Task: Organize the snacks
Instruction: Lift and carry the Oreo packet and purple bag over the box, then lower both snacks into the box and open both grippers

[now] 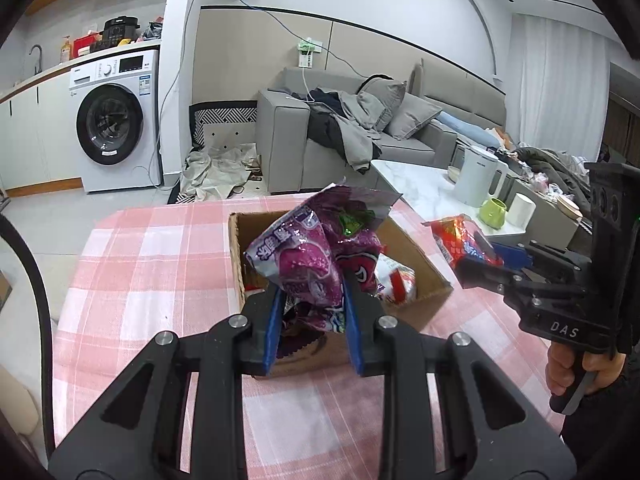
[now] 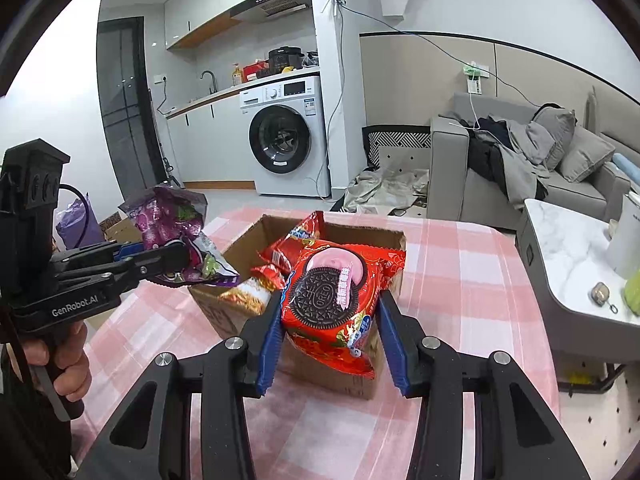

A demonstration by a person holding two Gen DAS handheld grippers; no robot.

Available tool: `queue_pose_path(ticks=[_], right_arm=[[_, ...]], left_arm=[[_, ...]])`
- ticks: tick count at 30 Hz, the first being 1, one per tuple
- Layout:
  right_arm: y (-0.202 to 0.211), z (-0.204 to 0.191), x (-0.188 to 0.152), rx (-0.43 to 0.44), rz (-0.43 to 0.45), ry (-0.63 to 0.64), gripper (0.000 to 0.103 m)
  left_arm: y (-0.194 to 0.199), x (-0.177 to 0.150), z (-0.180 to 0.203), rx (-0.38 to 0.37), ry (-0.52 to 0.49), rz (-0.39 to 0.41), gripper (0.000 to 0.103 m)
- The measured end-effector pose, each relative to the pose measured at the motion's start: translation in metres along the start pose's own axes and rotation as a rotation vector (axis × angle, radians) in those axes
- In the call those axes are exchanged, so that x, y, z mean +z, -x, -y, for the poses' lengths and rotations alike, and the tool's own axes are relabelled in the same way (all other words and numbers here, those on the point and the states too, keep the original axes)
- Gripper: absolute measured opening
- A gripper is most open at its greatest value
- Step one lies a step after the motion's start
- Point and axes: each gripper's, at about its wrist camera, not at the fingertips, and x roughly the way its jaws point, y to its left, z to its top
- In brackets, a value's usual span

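Left gripper [image 1: 312, 316]: pads clamped on the purple snack bag [image 1: 308, 256], held above the box.
Right gripper [image 2: 328, 328]: pinching the red Oreo pack [image 2: 332, 296] over the box.
Advice: carry both packs clear of the rim before moving sideways; grip firmly, the foil looks slippery.
Cardboard box [image 2: 360, 236]: open, more snacks inside.
Pink checked tablecloth [image 1: 160, 248]: under the box.
Room: washing machine [image 1: 112, 120], grey sofa [image 1: 360, 136] beyond.

This is a lived-in home, an open-plan flat. At upper left, a washing machine [image 1: 114, 120] sits under a kitchen counter [image 1: 80, 65] with a tap. At right stands a grey sofa [image 1: 360, 136] heaped with clothes, beside a marble coffee table [image 1: 420, 188].
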Motion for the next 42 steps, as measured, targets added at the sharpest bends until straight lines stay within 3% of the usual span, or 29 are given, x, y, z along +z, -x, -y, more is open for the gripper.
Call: queue_pose_path(ticks=[12, 26, 42], right_arm=[[-0.036, 0.005, 0.026, 0.016, -0.016, 0.004, 0.045], [-0.075, 0.016, 0.024, 0.024, -0.053, -0.016, 0.045], [-0.107, 0.015, 0.026, 0.031, -0.080, 0.012, 0.045]], left_arm=[[-0.052, 0.036, -0.009, 0.046, 0.005, -0.021, 0.024], [-0.108, 0.031, 0.001, 0.090, -0.033, -0.057, 0.024], [-0.163, 0.026, 0.008, 0.078, -0.057, -0.133, 0.024]])
